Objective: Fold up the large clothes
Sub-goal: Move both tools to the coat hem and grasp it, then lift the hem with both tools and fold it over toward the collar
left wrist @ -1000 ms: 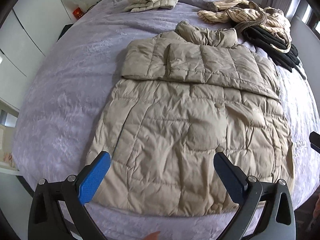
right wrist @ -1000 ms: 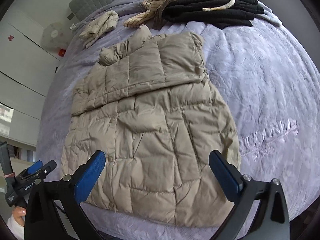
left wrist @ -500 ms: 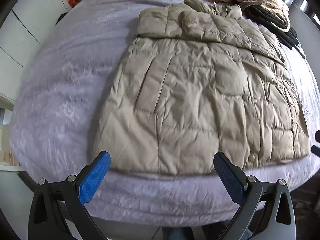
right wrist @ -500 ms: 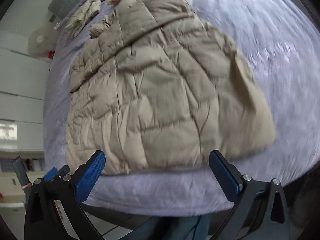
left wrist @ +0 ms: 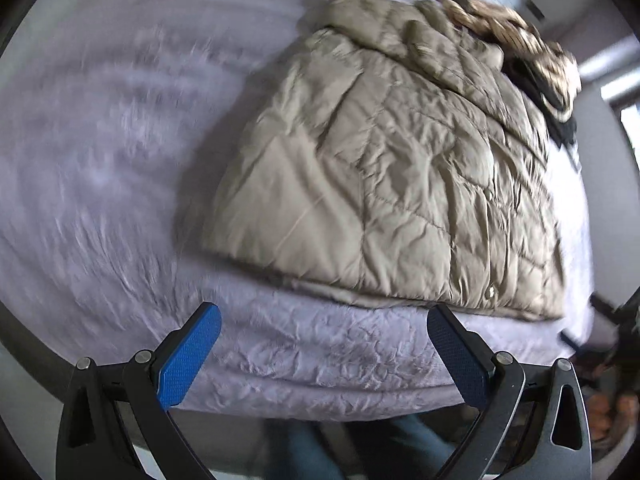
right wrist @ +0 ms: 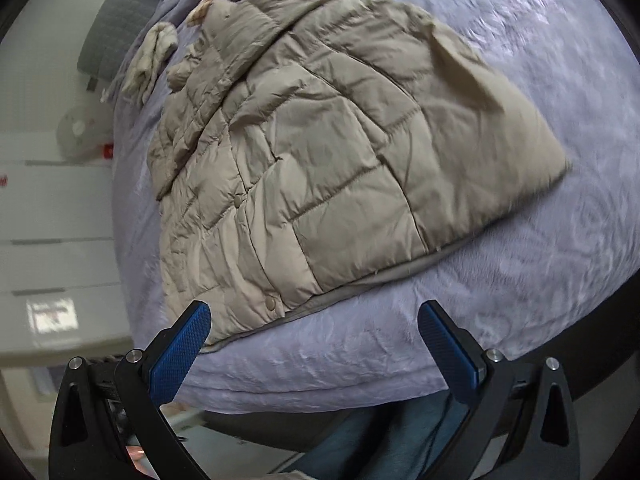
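Note:
A large beige quilted puffer jacket lies flat on the lavender bedspread, sleeves folded across its upper part, hem toward me. It also shows in the right wrist view. My left gripper is open and empty, low at the bed's near edge, just short of the hem. My right gripper is open and empty, also just short of the hem, near the snap-button front edge.
A folded beige garment lies farther up the bed. A striped garment and black clothes are piled beyond the jacket's collar. White drawers stand left of the bed. The person's jeans show below the bed edge.
Both grippers have dropped low and drawn back toward the bed's near edge, from above the jacket to just below its hem. Both stay open. The jacket has not moved.

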### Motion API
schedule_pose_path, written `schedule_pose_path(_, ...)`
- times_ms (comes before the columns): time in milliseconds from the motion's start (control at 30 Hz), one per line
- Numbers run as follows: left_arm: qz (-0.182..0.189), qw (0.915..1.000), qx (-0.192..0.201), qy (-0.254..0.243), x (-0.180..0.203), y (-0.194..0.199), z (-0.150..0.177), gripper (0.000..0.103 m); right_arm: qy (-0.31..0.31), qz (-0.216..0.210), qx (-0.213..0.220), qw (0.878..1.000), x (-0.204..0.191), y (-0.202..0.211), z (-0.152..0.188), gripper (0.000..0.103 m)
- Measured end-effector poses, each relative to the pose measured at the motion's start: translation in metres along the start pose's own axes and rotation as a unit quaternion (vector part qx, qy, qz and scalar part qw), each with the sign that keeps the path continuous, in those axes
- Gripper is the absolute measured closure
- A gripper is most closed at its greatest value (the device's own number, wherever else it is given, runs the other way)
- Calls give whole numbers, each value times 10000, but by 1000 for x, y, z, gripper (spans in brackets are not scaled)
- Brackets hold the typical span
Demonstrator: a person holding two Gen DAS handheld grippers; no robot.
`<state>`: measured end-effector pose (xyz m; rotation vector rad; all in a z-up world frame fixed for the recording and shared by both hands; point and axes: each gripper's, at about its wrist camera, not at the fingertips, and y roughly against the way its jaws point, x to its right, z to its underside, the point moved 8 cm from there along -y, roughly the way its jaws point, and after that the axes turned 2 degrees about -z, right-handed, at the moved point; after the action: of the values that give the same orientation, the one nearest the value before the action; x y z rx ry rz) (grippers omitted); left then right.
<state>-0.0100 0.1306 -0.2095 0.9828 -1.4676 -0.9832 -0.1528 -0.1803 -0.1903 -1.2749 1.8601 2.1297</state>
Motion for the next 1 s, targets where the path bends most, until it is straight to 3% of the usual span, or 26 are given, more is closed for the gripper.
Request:
schedule_pose_path(100, 397, 9985, -167, 348, -7, -16, 2, 0, -235, -75, -47, 9997, 8, -3, 6, 0)
schedule_pose_path(267, 1058, 9929, -351, 413, 13, -43, -6, 0, -449, -245, -36, 9987, 16, -3, 11, 0)
schedule_pose_path(500, 1375, 9881, -397, 562, 30, -63, -30, 0, -1159, -932, 263, 9885, 37, -4, -9, 0)
schedule_pose_path(700, 1286, 9890, -546, 478, 34, -77, -35, 0, -1860, -1043, 657, 9748, 78, -10, -39, 0)
schedule_pose_path(900, 1036, 9920, -634, 338, 40, -88, -32, 0, -2296, -1289, 599, 9629, 96, -23, -52, 0)
schedule_pose_path(1000, 1169, 9902, -639, 420, 47, -87, -37, 1, -2209, -1546, 485, 9617, 87, -28, -61, 0)
